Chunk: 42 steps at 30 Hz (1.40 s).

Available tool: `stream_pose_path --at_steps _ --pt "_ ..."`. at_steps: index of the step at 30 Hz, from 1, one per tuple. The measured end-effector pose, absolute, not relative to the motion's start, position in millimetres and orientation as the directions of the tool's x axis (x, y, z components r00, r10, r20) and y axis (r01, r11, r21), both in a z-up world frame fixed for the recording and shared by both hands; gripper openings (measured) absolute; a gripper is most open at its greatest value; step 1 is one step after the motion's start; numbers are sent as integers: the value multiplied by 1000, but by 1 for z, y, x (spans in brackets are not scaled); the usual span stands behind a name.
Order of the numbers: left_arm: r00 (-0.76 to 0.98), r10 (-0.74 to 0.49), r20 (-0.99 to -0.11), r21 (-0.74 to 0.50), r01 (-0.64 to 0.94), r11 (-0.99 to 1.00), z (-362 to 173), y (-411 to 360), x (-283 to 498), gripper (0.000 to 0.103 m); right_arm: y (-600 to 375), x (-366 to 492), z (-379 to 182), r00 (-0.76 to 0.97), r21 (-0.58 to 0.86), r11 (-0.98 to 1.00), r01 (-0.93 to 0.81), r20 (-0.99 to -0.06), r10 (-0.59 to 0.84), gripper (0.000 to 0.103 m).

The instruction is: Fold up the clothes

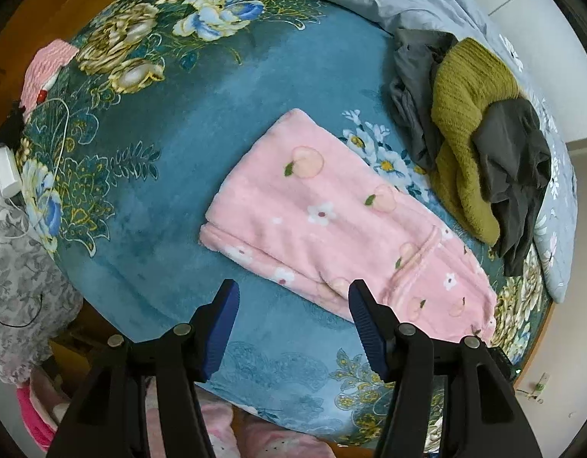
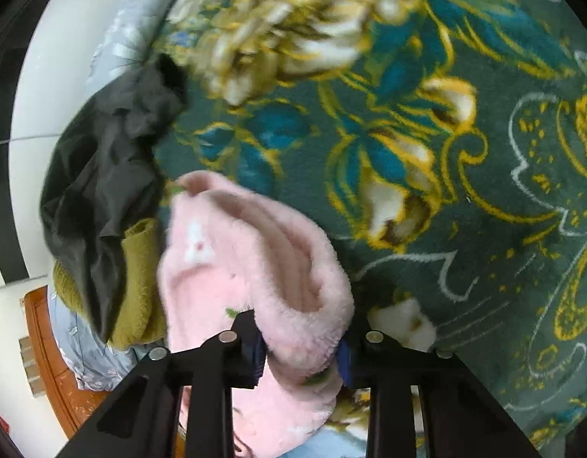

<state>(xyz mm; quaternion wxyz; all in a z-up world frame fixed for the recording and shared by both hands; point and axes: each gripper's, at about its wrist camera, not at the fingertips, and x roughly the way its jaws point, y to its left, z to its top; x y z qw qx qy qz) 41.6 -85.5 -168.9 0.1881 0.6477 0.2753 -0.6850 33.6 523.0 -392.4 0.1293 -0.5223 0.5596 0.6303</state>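
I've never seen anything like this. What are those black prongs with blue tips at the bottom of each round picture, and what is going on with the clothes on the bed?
Those prongs are hand-held grippers, one in each of a person's hands, each carrying a wide-angle camera that looks along its two fingers. The left gripper looks down with nothing between its open fingers. Below it a folded pink fleece garment lies on a teal flowered blanket, beside a heap holding a mustard sweater and grey clothes. The right gripper has its fingers closed on a bunched end of the pink fleece.
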Motion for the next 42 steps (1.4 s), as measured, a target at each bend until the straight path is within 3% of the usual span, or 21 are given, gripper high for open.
stream_pose_path --at_steps 9,17,20,26,33,38,42 --pt "-134 171 -976 -217 637 -739 -183 -132 64 61 406 -8 -236 -517 576 -714 -398 -784 -344 29" --pt "-184 216 -959 -284 620 -731 -186 -210 64 61 203 -30 -134 -537 422 -906 -31 -771 -341 29" --pt "-195 231 -953 -302 626 -719 -191 -241 68 61 118 -39 -133 -494 348 -937 28 -810 -315 29" --pt "-200 249 -948 -318 669 -672 -207 -291 85 61 -10 -36 -182 -354 195 -972 127 -907 -229 29" --pt "-173 281 -944 -317 715 -623 -235 -321 105 61 -80 -12 -228 -265 15 -985 170 -962 -61 34" --pt "-156 303 -940 -318 721 -615 -249 -324 103 61 -86 -6 -227 -258 3 -984 179 -965 -49 45" --pt "-142 316 -938 -319 710 -627 -258 -320 87 61 -86 -1 -217 -243 119 -973 196 -956 -166 55"
